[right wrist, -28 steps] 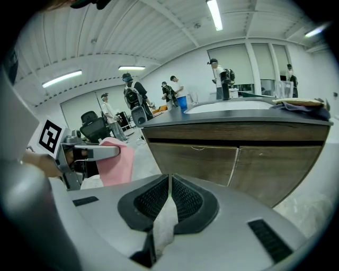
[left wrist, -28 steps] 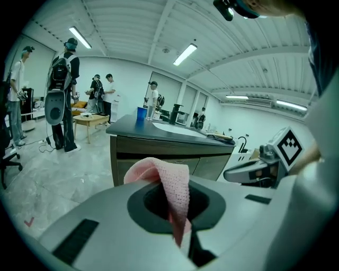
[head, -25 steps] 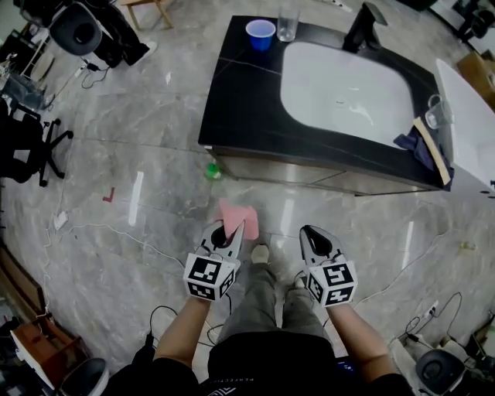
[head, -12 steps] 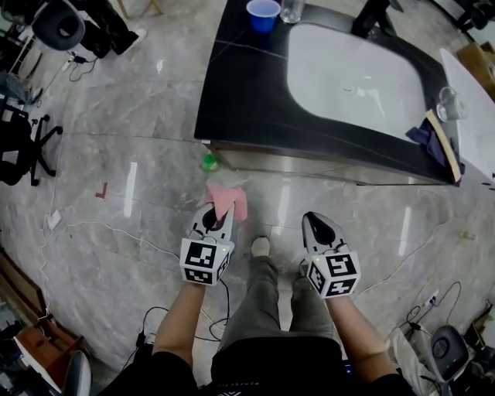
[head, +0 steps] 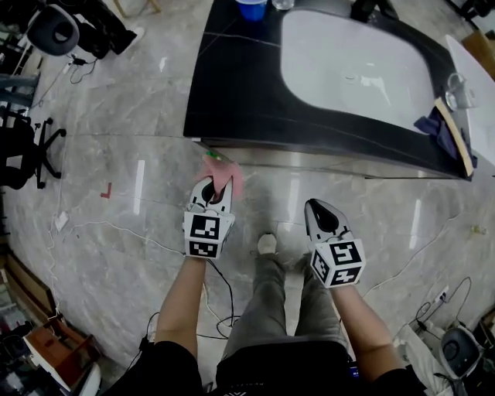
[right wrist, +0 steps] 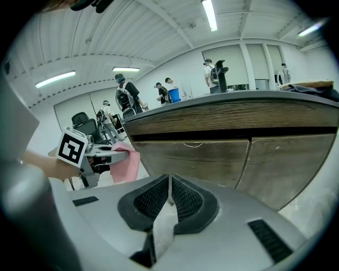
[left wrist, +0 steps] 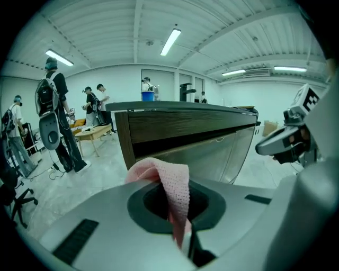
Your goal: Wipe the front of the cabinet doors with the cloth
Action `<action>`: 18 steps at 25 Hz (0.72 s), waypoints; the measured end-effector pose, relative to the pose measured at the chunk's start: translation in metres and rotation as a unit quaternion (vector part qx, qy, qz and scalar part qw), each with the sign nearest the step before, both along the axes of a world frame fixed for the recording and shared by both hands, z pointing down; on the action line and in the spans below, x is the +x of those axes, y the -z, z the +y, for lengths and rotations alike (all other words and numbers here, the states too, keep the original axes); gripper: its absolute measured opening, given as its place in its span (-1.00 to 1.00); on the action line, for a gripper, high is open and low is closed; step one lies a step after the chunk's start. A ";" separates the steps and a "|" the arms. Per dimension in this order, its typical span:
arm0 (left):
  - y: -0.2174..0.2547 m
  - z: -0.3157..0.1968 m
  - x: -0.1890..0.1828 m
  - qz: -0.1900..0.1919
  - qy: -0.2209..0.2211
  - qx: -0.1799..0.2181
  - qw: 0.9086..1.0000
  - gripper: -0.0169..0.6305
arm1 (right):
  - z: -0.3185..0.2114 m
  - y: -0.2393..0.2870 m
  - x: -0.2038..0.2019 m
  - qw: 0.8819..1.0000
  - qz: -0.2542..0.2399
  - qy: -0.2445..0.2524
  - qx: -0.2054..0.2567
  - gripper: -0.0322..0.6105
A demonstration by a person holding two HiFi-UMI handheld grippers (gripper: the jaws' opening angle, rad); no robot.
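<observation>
The overhang of the counter (head: 240, 85) hid nearly all of the cabinet doors (head: 309, 160) from the head camera, leaving only a thin strip. The frame's top edge cut off the blue cup (head: 251, 8), the glass (head: 284, 4) and the faucet (head: 370, 9). Much of the cloth (head: 234, 182) lay concealed behind the left gripper (head: 215, 184); in that gripper's own view its lower end vanished between the jaws. The right-hand door (right wrist: 296, 159) ran past the right gripper view's edge. People (left wrist: 94, 100) in the background were too small to make out.
</observation>
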State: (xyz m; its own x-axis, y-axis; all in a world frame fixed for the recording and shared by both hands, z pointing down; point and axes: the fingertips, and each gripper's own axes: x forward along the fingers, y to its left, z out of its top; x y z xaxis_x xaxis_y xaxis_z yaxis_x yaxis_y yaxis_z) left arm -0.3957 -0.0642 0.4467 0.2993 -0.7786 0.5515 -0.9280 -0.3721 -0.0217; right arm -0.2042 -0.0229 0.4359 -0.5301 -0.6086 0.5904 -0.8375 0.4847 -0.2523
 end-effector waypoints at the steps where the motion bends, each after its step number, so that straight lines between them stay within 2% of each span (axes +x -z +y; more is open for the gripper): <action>1: -0.003 -0.003 0.002 -0.005 -0.002 -0.001 1.000 -0.91 | -0.002 -0.001 0.003 1.000 -0.002 -0.004 0.000 -0.77; 8: -0.008 -0.020 0.020 -0.028 -0.018 0.002 0.999 -0.91 | -0.006 -0.008 0.025 1.000 -0.013 -0.023 -0.003 -0.77; 18: -0.011 -0.037 0.091 -0.029 -0.057 0.003 0.998 -0.91 | -0.005 -0.017 0.087 0.998 -0.017 -0.061 -0.010 -0.77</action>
